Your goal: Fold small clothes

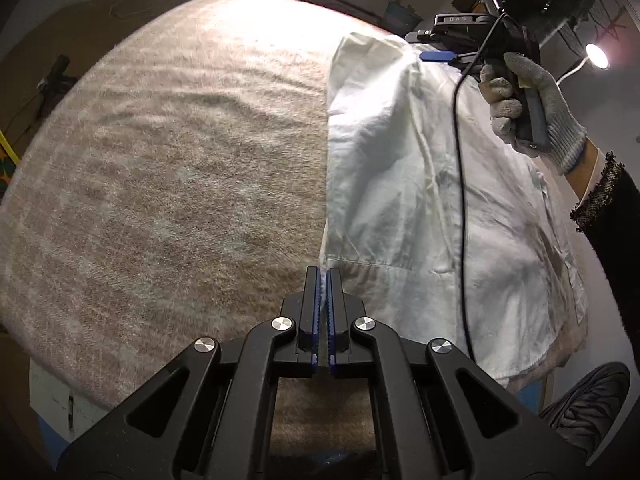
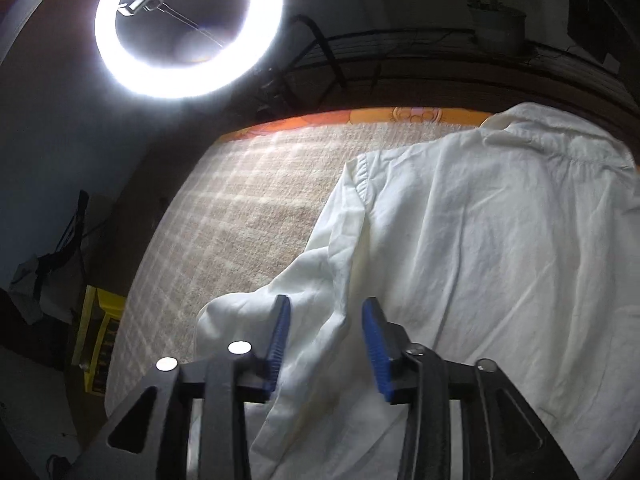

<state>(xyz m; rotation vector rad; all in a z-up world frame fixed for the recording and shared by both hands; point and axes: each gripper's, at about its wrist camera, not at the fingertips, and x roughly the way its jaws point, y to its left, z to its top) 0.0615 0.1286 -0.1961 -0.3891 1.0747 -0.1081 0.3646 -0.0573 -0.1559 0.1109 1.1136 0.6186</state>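
White crumpled cotton shirt [image 1: 440, 200] lies spread on the right part of a beige woven blanket [image 1: 160, 180] covering the counter; its near hem hangs off the front edge, and its right side runs out of the left wrist view. The left gripper [image 1: 323, 276] has its blue-padded fingers [image 1: 316, 300] together at the shirt's lower left corner; whether cloth is pinched there is hard to make out. The right gripper [image 2: 326, 312], held by a grey knit-gloved hand [image 1: 528, 108], stands over a bunched fold, fingers [image 2: 280, 332] apart, the pads not pressing on it. To the left of the shirt the blanket lies bare to its far edge. A white ring lamp [image 2: 188, 28] glares beyond.
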